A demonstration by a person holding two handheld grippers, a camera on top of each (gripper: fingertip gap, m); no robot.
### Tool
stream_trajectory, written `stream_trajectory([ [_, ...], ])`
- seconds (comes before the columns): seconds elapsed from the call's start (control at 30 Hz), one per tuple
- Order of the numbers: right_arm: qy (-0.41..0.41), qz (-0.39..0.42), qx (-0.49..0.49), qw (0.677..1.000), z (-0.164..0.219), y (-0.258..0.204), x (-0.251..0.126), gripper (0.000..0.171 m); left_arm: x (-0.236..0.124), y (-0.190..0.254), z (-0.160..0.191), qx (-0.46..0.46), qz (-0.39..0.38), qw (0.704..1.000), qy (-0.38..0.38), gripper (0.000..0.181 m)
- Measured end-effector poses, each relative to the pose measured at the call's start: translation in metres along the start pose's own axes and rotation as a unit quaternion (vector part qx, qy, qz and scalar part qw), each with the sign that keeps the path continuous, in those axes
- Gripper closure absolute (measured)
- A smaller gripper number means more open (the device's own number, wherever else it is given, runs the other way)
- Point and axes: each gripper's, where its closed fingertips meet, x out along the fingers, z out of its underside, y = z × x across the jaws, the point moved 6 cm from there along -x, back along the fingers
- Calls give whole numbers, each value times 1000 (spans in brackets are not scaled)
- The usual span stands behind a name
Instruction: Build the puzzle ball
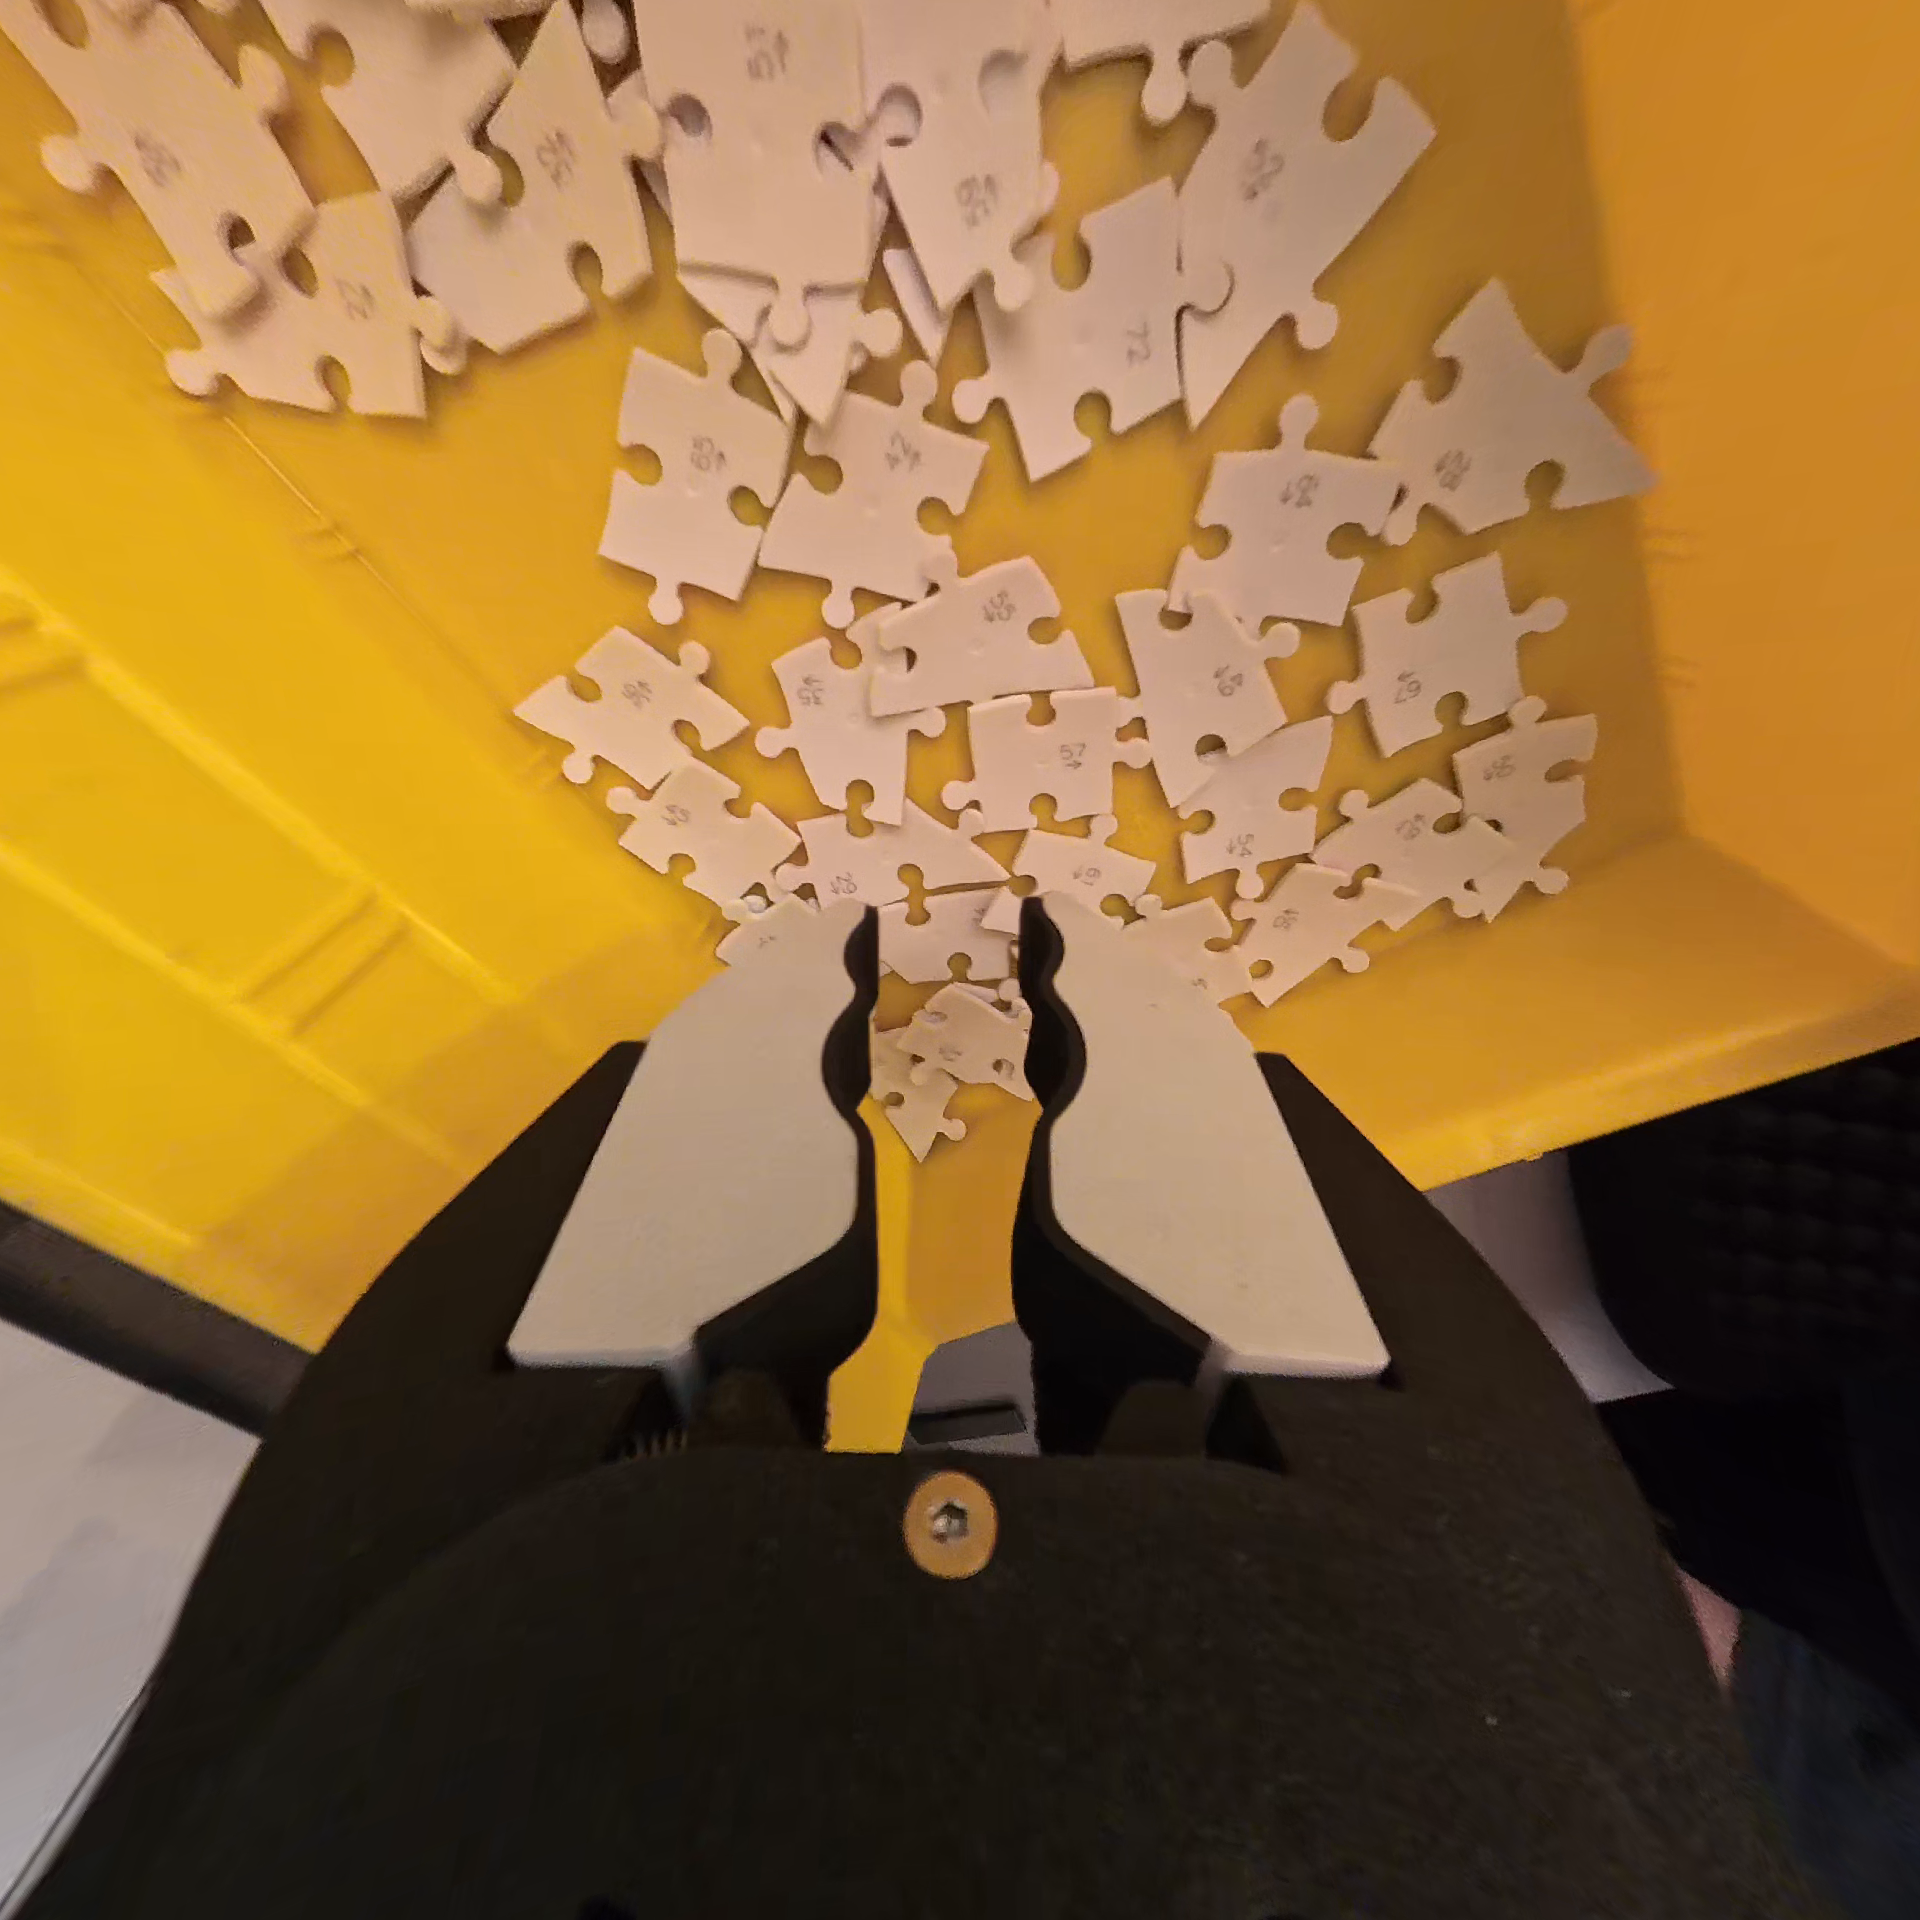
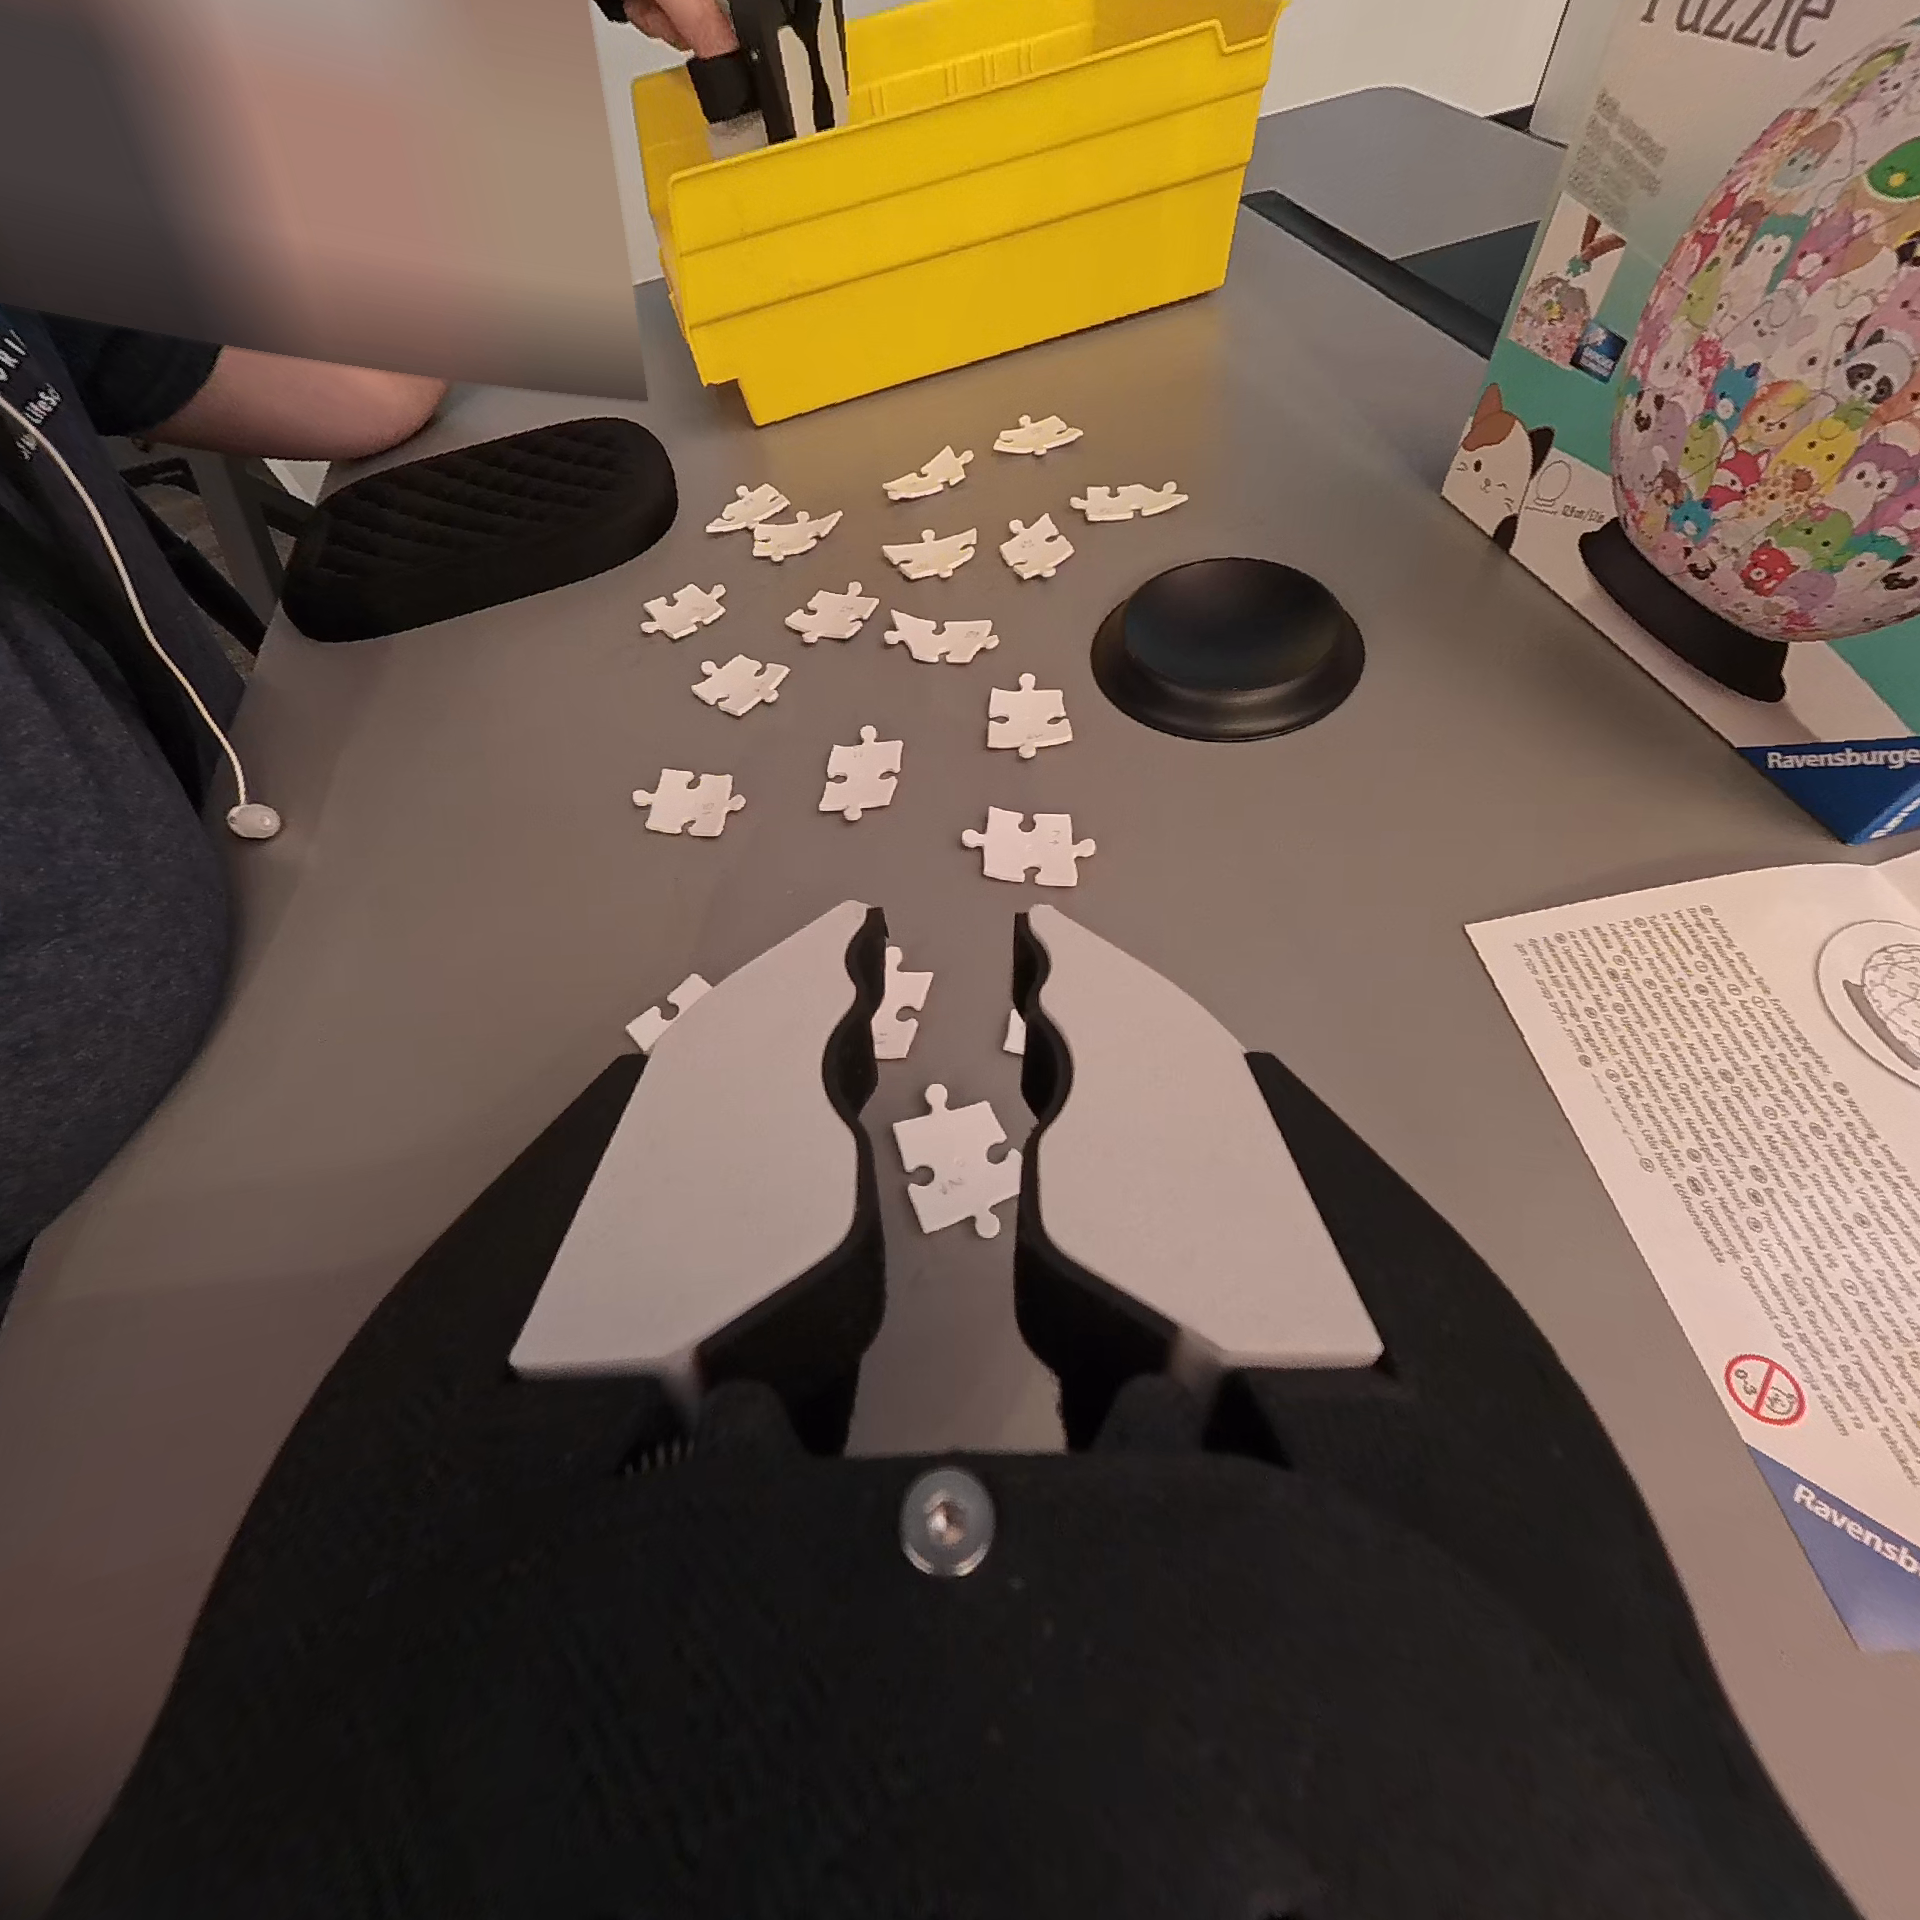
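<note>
The left claw [image 1: 945,914] reaches into the yellow bin [image 1: 312,831] with its jaws narrowly apart and empty, tips over the heap of pale puzzle pieces [image 1: 1039,748]. The right claw [image 2: 948,920] hovers, also narrowly parted and empty, over the pieces laid out [image 2: 862,774] on the counter [image 2: 416,987], near the black stand [image 2: 1226,649]. This looks like sorting, with no ball begun; next, the left claw must close on one piece's edge. The pieces under its fingers are hidden.
</note>
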Motion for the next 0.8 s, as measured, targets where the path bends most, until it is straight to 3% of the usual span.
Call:
stream_trajectory([
  [0.8,83,106,-36,990,-16,17,-22,147,-18,-11,-8,20,-17,997,72,156],
])
